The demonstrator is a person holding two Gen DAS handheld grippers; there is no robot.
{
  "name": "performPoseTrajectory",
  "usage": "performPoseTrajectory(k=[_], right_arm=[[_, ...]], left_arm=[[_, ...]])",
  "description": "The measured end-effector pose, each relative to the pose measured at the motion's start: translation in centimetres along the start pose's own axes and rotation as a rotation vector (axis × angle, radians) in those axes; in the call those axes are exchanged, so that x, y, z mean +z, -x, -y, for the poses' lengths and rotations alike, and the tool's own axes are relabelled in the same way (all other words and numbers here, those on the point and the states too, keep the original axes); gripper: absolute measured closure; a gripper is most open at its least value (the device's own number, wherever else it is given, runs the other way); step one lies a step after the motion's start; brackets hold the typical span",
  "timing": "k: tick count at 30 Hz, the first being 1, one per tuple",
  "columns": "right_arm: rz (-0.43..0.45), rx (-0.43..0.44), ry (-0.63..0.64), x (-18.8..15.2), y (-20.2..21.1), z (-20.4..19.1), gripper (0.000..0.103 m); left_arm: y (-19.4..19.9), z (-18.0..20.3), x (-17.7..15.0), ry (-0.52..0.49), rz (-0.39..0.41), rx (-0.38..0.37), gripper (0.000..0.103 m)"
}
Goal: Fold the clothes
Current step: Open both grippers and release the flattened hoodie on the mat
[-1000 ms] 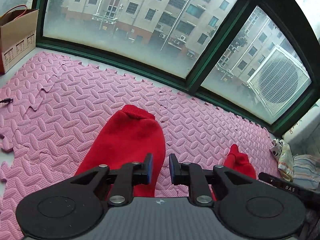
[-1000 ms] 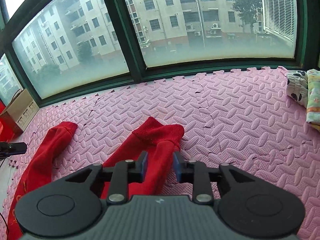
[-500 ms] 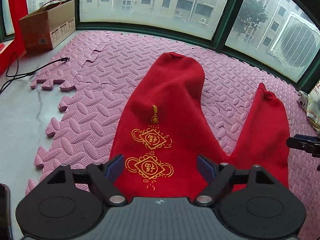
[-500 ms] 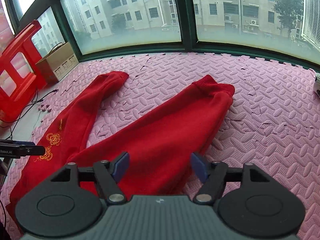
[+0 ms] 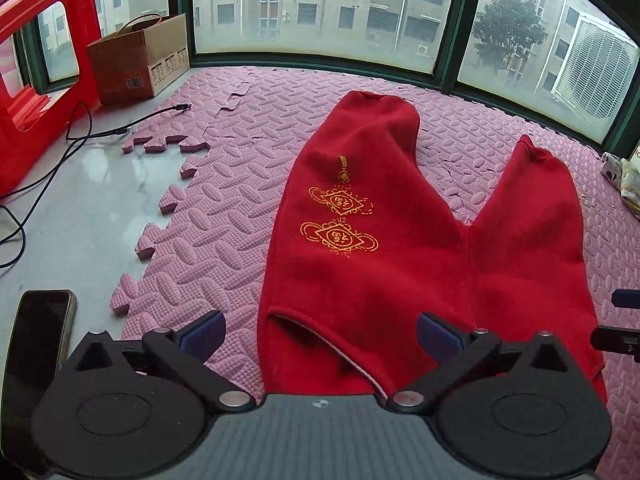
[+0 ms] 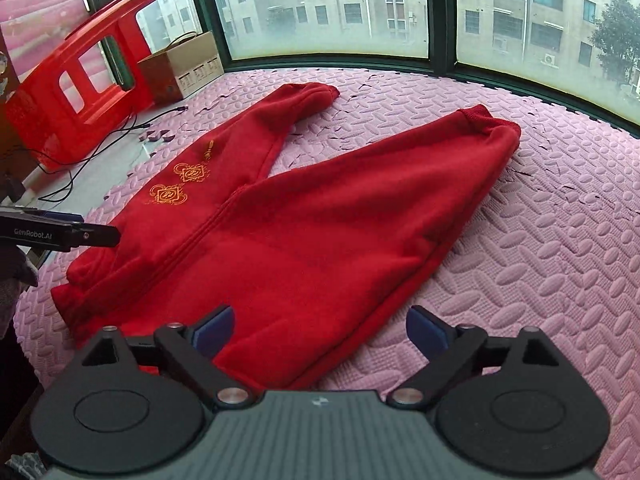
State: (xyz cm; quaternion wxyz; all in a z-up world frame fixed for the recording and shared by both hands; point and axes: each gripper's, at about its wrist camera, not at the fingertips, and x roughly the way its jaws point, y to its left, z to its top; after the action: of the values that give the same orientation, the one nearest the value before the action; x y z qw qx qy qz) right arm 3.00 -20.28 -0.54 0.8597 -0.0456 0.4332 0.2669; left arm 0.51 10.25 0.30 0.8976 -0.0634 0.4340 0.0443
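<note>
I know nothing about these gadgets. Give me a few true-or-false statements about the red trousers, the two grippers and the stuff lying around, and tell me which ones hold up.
1. The red trousers lie spread on the pink foam mat with the two legs apart. True.
2. The left gripper is clamped on the waistband. False: its jaws stand wide open and hold nothing.
3. The gold embroidery sits on one leg only. True.
4. The right gripper is shut. False: its jaws are wide open too.
5. A dark phone lies on top of the trousers. False: it lies off the mat, on the pale floor beside it.
6. A cardboard box stands near the window. True.
</note>
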Motion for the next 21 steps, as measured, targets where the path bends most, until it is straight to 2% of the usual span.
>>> performPoseTrajectory(k=[2,6,11,15,17,18,19,21], right_arm=[[-0.004,-0.002,0.016,-1.0,0.4,-0.6,0.004],[-0.004,-0.036,0.034,-2.6,0.9,-1.6,0.003],[0.021,0.056,0.035,-2.6,2.3,-2.6,0.004],[0.014,0.039,0.064,-2.9,2.2,-3.8,0.010],[-0.007,0.047,0.005,-3.1,1.8,-3.6,0.025],[-0.021,0.051,-0.027,-3.3,1.6,-3.3,0.028],[-0.031,0.058,-0.059,-3.4,1.5,-3.1,0.034],[-0.048,0.068,-0.115,-3.7,1.3,-2.7,0.038]], left_arm=[[0.2,-0.2,-0.6,0.009,-0.010,0.010,0.000],[0.2,-0.4,-2.1,0.000,-0.008,0.075,0.000],[0.4,-0.4,-2.8,-0.011,-0.003,0.105,0.000],[0.7,0.0,-3.0,-0.025,0.009,0.106,0.004],[0.7,0.2,-3.2,-0.025,0.003,0.086,0.019],[0.8,0.2,-3.3,-0.023,-0.002,0.067,0.024],[0.9,0.3,-3.4,-0.021,-0.006,0.047,0.032],[1.1,0.6,-3.4,-0.027,-0.005,0.024,0.043]])
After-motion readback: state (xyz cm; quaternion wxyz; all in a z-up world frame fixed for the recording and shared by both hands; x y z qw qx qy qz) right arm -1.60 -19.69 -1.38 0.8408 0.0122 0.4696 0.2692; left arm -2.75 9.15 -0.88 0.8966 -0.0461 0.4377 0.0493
